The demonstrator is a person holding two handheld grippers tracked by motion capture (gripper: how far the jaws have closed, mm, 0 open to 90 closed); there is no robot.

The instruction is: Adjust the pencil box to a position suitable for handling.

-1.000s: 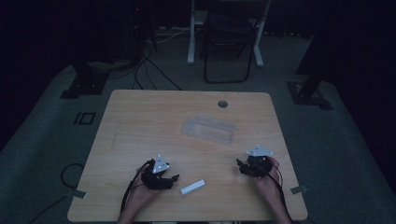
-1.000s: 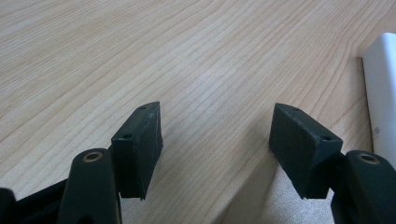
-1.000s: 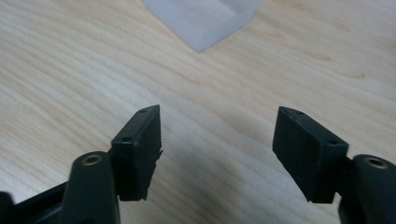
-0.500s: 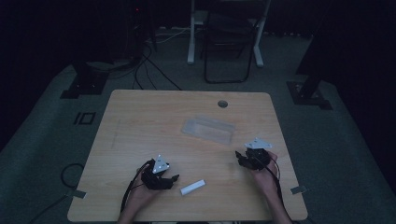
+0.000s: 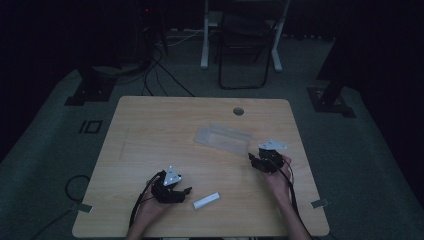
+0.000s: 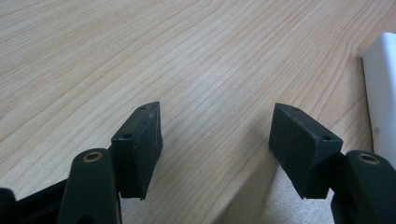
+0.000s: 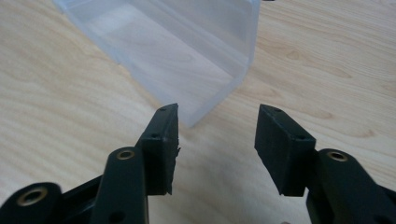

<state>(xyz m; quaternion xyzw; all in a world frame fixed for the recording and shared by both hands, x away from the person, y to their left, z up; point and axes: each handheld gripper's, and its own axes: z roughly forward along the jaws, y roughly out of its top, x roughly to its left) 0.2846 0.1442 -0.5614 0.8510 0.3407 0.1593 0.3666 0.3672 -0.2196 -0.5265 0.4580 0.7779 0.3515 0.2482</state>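
Left gripper (image 6: 217, 135) parted, white block (image 6: 380, 93) cut off; right gripper (image 7: 217, 140) parted before clear tray (image 7: 187, 51).

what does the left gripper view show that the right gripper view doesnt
The left gripper view alone has the edge of a white block at its right, beyond the open left gripper. The right gripper view alone has a clear plastic box just ahead of the open right gripper. Both share the wooden table and empty black jaws.
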